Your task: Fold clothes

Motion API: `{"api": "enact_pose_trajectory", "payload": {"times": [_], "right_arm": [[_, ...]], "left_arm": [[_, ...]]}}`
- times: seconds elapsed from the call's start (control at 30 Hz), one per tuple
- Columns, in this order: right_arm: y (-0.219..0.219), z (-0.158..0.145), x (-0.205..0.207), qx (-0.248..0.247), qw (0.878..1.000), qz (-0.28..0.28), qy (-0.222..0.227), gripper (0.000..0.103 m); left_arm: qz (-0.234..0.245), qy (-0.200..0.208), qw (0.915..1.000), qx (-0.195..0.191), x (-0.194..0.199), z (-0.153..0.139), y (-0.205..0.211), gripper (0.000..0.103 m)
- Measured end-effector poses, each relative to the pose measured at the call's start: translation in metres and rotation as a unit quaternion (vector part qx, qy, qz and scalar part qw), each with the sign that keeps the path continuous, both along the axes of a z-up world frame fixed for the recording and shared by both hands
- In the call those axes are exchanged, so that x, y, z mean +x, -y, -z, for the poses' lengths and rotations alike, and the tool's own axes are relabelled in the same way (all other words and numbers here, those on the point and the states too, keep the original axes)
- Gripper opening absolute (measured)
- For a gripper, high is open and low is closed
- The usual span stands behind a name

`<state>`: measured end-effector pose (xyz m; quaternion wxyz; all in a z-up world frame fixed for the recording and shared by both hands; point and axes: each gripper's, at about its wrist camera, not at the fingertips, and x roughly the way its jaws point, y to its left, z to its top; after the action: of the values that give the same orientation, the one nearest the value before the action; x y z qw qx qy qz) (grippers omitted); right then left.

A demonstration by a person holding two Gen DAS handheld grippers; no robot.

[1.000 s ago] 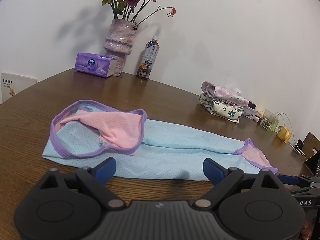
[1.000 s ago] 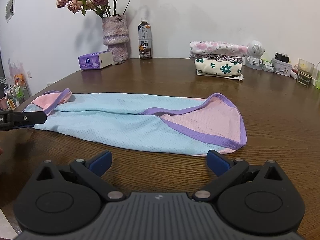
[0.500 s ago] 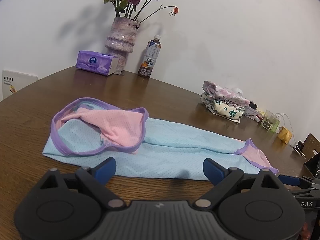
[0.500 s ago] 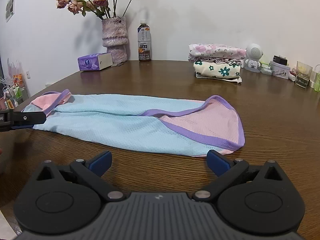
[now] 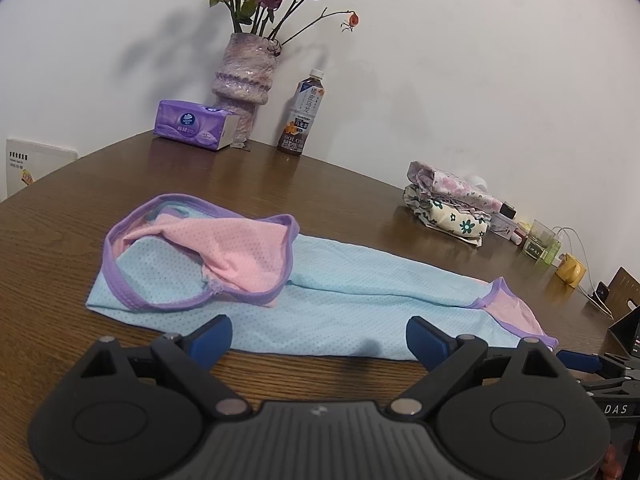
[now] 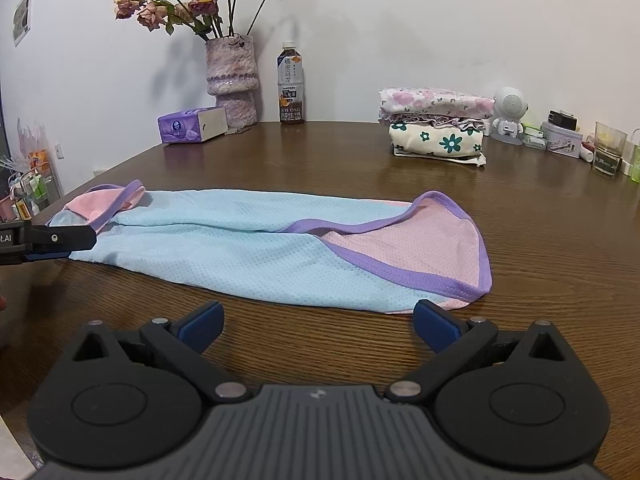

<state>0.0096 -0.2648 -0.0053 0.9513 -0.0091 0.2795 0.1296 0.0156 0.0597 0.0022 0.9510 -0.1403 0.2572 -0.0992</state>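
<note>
We see a light blue garment with pink and purple trim lying flat and long across the brown bench. The left tongs stand wide open near its front edge, holding nothing; the right tongs are also wide open and empty, just before the cloth. The left view cuts off the other tool at its right border. Only the right view shows the small white figure beside the pile of folded clothes. A vase holds dry roses; a bottle and a tissue pack stand near it.
</note>
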Motion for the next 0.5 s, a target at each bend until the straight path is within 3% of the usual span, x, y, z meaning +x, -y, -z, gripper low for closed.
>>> {"api": "enact_pose_trajectory", "payload": {"times": [0.5], "right_arm": [[0.0007, -0.0011, -0.0004, 0.003, 1.000, -0.003, 0.000, 0.102]], "left_arm": [[-0.001, 0.001, 1.0000, -0.001, -0.0003, 0.0002, 0.0000, 0.094]]}}
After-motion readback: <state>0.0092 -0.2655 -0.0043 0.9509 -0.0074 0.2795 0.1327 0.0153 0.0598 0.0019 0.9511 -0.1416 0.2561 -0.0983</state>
